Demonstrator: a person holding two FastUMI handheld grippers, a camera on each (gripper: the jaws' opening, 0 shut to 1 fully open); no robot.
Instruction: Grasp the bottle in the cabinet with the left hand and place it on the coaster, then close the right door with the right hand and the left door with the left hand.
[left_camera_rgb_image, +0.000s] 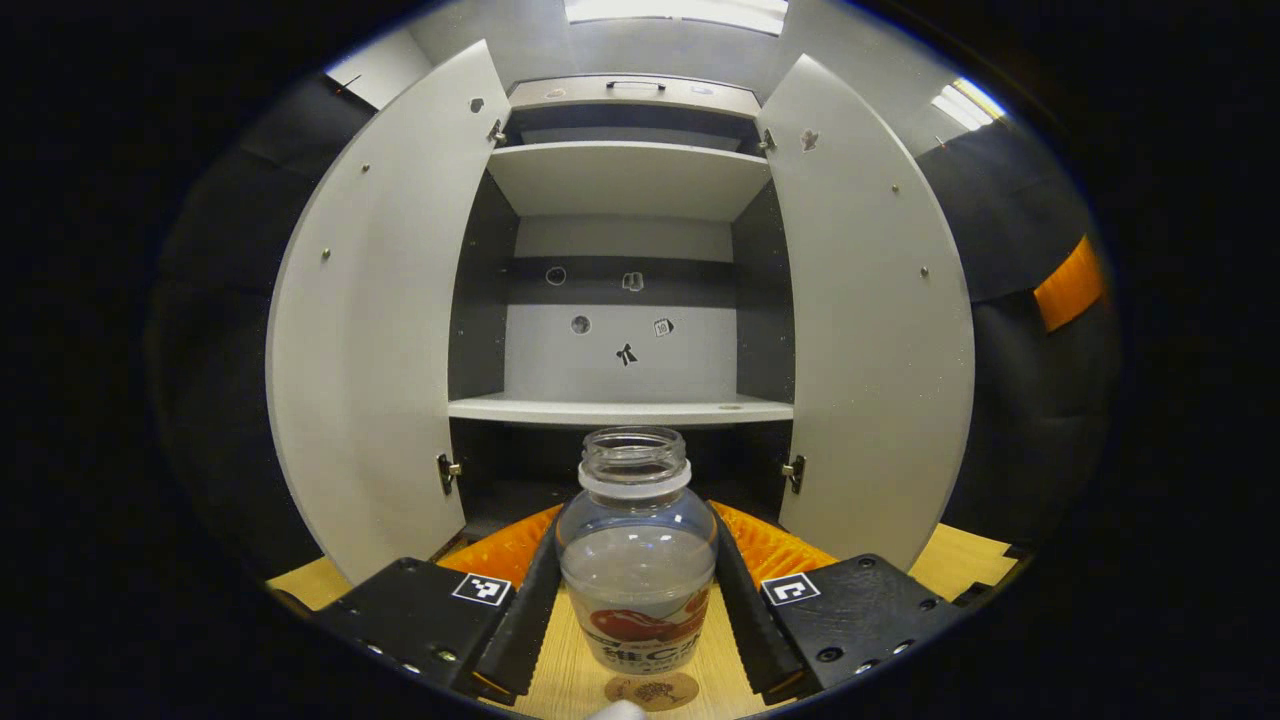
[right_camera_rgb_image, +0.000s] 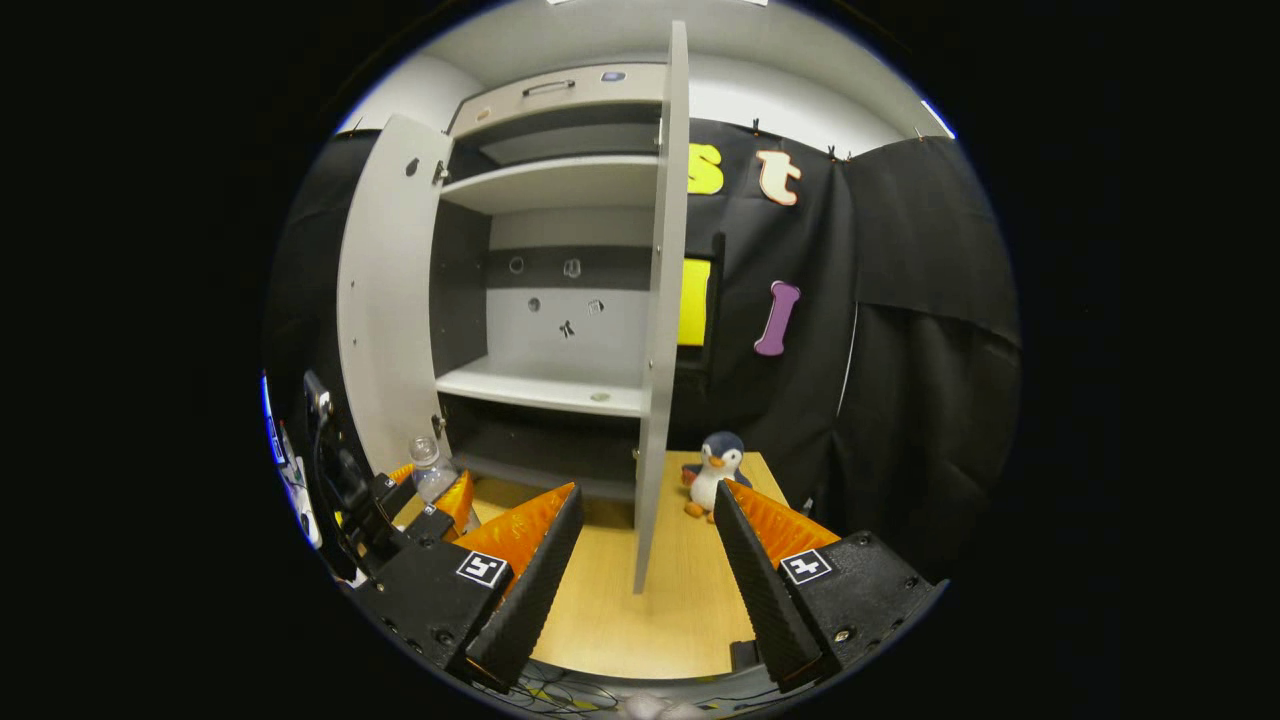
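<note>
Black cloth walls the booth on both sides of a pale grey cabinet (left_camera_rgb_image: 625, 300), which stands on a light wooden counter (right_camera_rgb_image: 640, 610) under bright ceiling panels. Both doors are swung wide: the left door (left_camera_rgb_image: 370, 330) and the right door (left_camera_rgb_image: 870, 320) frame bare shelves with a few small stickers on the back panel. In the left gripper view, the left gripper (left_camera_rgb_image: 637, 590) has its jaws clamped on a clear uncapped bottle (left_camera_rgb_image: 637, 555), upright, held out in front of the cabinet over the counter, with a round brown coaster (left_camera_rgb_image: 652, 690) lying just below its base; whether they touch I cannot tell. In the right gripper view, the right gripper (right_camera_rgb_image: 640, 570) hovers with its jaws apart, the right door's edge facing it between them, and a penguin plush toy (right_camera_rgb_image: 715, 472) sits on the counter beside that door.
</note>
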